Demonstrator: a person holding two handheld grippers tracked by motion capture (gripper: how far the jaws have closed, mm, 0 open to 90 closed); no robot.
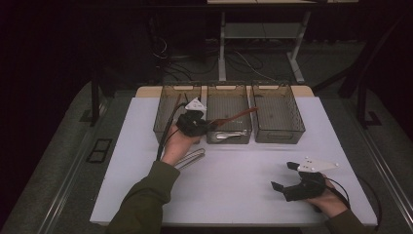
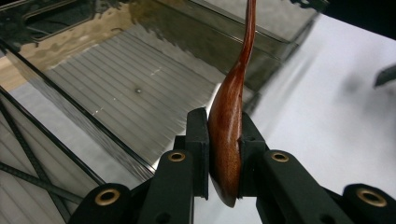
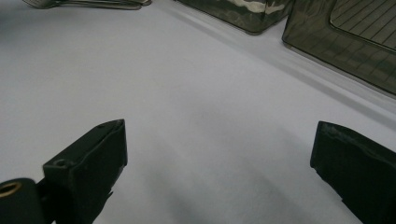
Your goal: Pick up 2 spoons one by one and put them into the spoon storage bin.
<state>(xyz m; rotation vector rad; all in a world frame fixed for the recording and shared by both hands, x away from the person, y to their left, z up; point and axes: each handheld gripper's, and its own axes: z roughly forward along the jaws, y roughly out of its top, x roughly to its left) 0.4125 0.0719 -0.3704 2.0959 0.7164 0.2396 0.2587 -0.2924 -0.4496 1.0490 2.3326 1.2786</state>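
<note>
On the table [image 1: 146, 185] three bins stand in a row along the far edge: the left bin [image 1: 168, 114] at about 11 o'clock from the table's middle, the middle bin [image 1: 229, 112] at 12, the right bin [image 1: 278, 113] at 1. My left claw [image 1: 204, 126] hangs at the near-left corner of the middle bin, and the spoon [image 1: 238, 116] in it reaches toward 2 o'clock across that bin. Tongs [image 1: 229, 135] lie inside the middle bin, along its near wall. A second utensil [image 1: 191, 158] lies on the table at 6 o'clock from my left claw, just beside that wrist. My right claw [image 1: 282, 176] rests near the table's near-right corner, at 5 o'clock.
</note>
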